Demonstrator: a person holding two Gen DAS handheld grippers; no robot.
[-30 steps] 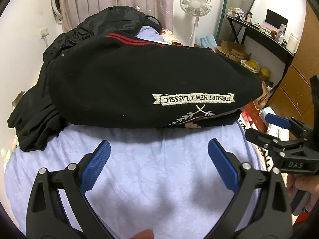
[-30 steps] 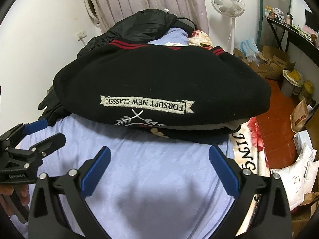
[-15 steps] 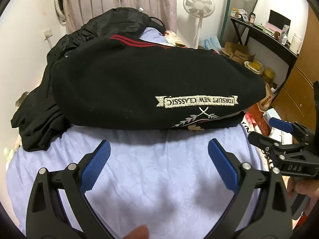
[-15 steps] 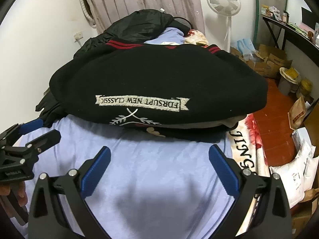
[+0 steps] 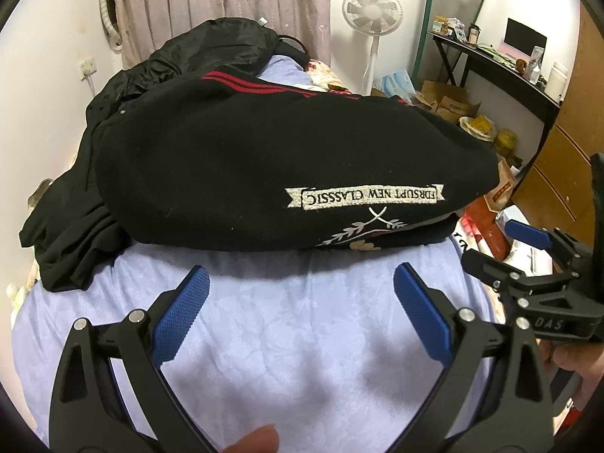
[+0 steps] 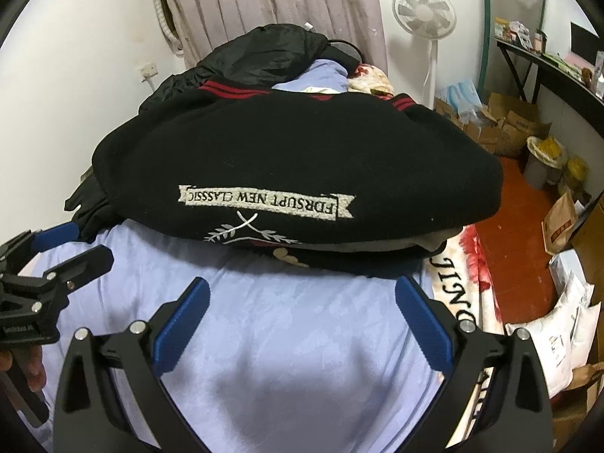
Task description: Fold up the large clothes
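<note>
A folded black sweater (image 5: 264,158) with red stripes and a white embroidered banner lies across the bed, also in the right wrist view (image 6: 302,166). My left gripper (image 5: 300,294) is open and empty, just short of the sweater's near edge. My right gripper (image 6: 302,302) is open and empty, close to that same edge further right. Each gripper shows from the side in the other's view: the right gripper (image 5: 528,249) and the left gripper (image 6: 56,249).
The bed has a light blue sheet (image 5: 302,339). More dark clothes (image 5: 211,45) are piled behind and left of the sweater. A fan (image 5: 372,7), a desk (image 5: 498,60), cardboard boxes (image 6: 509,120) and bags on the floor stand to the right.
Both grippers have eased slightly toward the sweater, which sits a little lower and larger in both views. Both stay open.
</note>
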